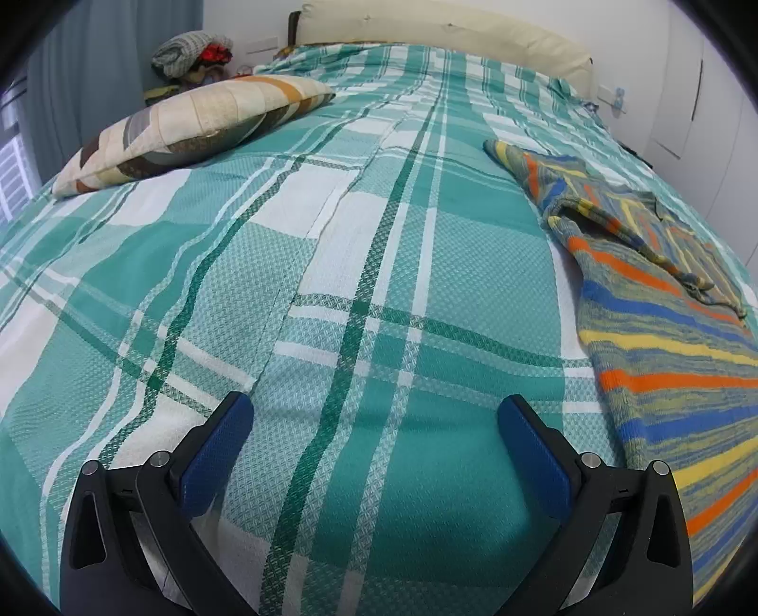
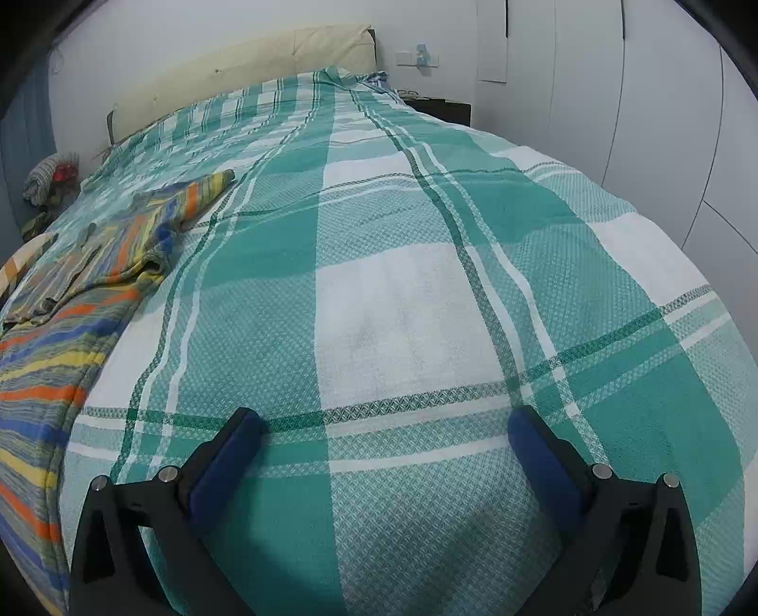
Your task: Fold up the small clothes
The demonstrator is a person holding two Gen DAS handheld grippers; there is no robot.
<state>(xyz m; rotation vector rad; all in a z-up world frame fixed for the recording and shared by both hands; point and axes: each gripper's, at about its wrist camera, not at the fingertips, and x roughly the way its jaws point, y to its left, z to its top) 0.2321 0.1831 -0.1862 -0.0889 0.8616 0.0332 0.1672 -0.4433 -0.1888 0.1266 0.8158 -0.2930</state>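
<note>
A striped knit garment point(image 1: 663, 341) in orange, blue, yellow and grey lies flat on the teal-and-white checked bedspread point(image 1: 360, 237), at the right of the left wrist view, one sleeve point(image 1: 535, 166) stretched toward the headboard. The same garment point(image 2: 52, 341) fills the left edge of the right wrist view. My left gripper point(image 1: 374, 412) hovers over bare bedspread to the garment's left, jaws wide apart, nothing between its blue pads point(image 1: 218, 455). My right gripper point(image 2: 386, 424) is open too, over bare bedspread point(image 2: 402, 308) to the garment's right, blue pads point(image 2: 545, 464) empty.
A patchwork pillow point(image 1: 189, 128) lies at the far left of the bed. A cream headboard point(image 1: 450, 33) runs along the far end. A pile of clothes point(image 1: 194, 54) sits beside the bed's far left corner. White cupboard doors point(image 2: 639, 95) stand on the right.
</note>
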